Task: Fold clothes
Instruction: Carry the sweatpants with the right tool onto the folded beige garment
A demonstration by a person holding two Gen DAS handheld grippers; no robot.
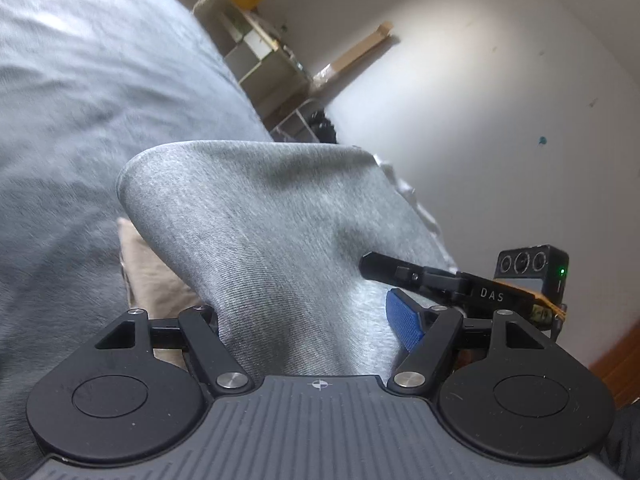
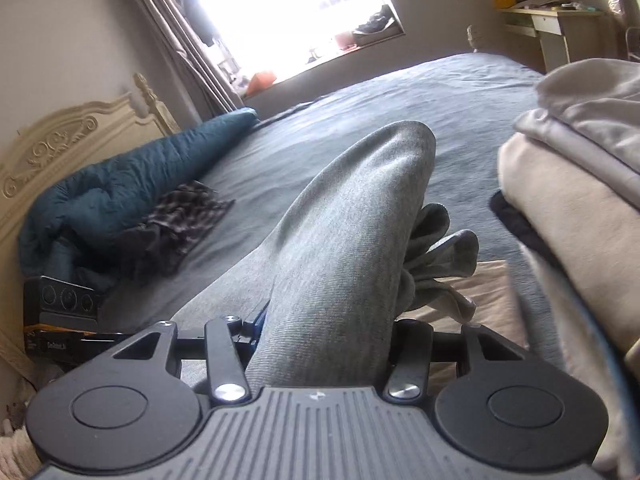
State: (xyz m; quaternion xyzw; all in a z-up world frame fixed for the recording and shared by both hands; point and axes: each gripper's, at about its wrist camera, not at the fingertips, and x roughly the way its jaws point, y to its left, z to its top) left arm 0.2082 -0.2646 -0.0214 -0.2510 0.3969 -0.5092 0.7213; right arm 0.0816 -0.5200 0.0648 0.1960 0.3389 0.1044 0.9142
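A thick, folded grey knit garment (image 1: 280, 216) fills the left wrist view. It rises from between the jaws of my left gripper (image 1: 304, 312), which is shut on it; one blue pad (image 1: 404, 320) lies against its right side and the other finger is hidden by cloth. In the right wrist view the same grey garment (image 2: 352, 216) stands up from my right gripper (image 2: 328, 320), shut on it, with loose folds hanging at its right side. The right gripper's finger (image 1: 400, 270) shows in the left wrist view pressing into the cloth. Both grippers hold the garment above the bed.
A grey bed cover (image 2: 420, 92) stretches away below. A beige cloth (image 1: 152, 272) lies under the garment. A stack of folded beige and white clothes (image 2: 580, 200) sits on the right, a teal duvet (image 2: 120, 184) and plaid garment (image 2: 180, 212) by the headboard (image 2: 60, 140).
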